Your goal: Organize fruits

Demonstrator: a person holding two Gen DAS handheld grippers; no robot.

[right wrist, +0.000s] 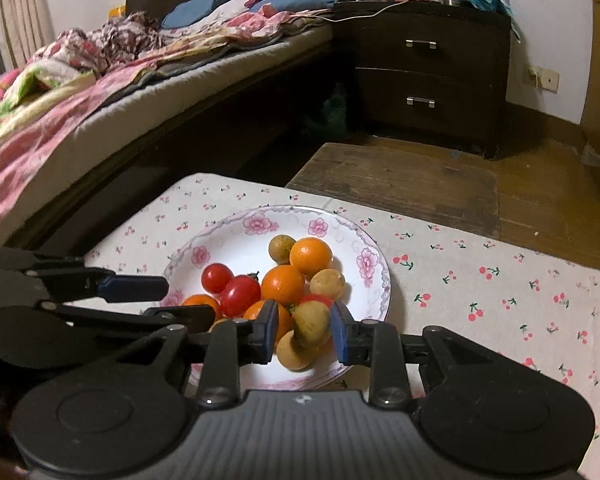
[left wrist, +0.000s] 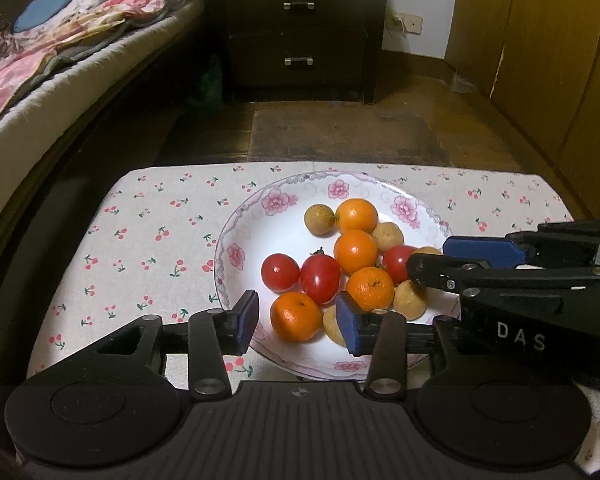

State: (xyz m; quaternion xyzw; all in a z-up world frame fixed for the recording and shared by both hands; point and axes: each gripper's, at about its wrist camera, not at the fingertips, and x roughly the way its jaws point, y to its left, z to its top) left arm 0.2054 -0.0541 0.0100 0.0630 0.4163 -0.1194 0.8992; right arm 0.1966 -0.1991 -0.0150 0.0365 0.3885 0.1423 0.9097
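The mixed fruits, oranges, red tomatoes and tan longans, lie heaped in the flowered plate (left wrist: 236, 236) near the far edge of the cherry-print tablecloth (left wrist: 140, 240). The right gripper (right wrist: 305, 330) pinches one longan (right wrist: 311, 324) at the plate's near rim. The left gripper (left wrist: 298, 318), jaws spread, straddles an orange (left wrist: 295, 316). The round fruit could squirt from the pads, roll over the rim, or nudge neighbours; the two grippers, nearly touching, may collide.

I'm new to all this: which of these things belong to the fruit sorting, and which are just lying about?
Part of the job:
- plate
- oranges
- red tomatoes
- tan fruits
- left claw
- right claw

Just lying about:
- cherry-print tablecloth
- bed
- nightstand
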